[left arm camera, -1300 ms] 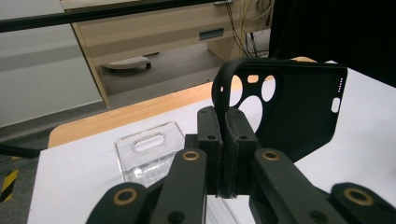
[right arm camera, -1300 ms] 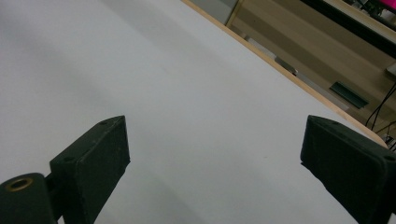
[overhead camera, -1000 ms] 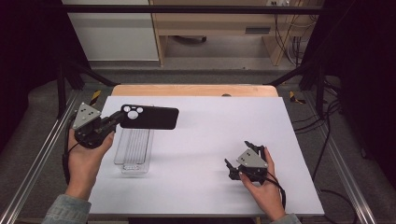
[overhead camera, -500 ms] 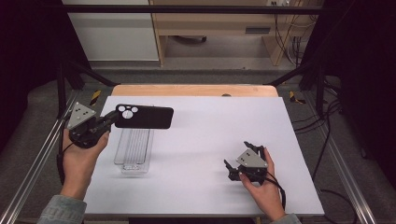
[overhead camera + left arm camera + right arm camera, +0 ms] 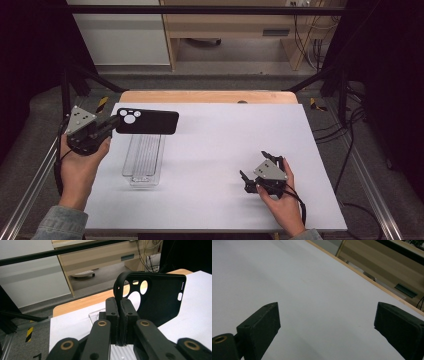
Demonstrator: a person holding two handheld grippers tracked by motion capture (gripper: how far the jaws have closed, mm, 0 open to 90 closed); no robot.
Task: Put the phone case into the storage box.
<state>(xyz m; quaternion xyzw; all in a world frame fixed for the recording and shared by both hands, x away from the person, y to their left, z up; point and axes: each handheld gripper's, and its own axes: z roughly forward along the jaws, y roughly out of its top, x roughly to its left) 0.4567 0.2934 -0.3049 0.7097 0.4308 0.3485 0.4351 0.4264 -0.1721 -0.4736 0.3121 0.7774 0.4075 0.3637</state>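
Note:
A black phone case (image 5: 150, 121) with round camera cut-outs hangs level above the table's left side. My left gripper (image 5: 116, 124) is shut on its camera end. In the left gripper view the jaws (image 5: 120, 307) pinch the case's rim, and the case (image 5: 160, 297) stands on edge to the right. Below it a clear ribbed case (image 5: 144, 157) lies flat on the white table; a corner of that clear case (image 5: 96, 313) peeks out beside the jaws. My right gripper (image 5: 254, 165) rests at the front right, open, with bare table between its jaws (image 5: 325, 322).
A white sheet (image 5: 225, 145) covers the table, with a wooden strip (image 5: 210, 96) along the far edge. Metal rails run along both sides. Beyond the table stand a wooden desk (image 5: 235, 30) and cables on the floor.
My left gripper and the black case have drifted slightly to the left. The right gripper and the clear case have stayed in place.

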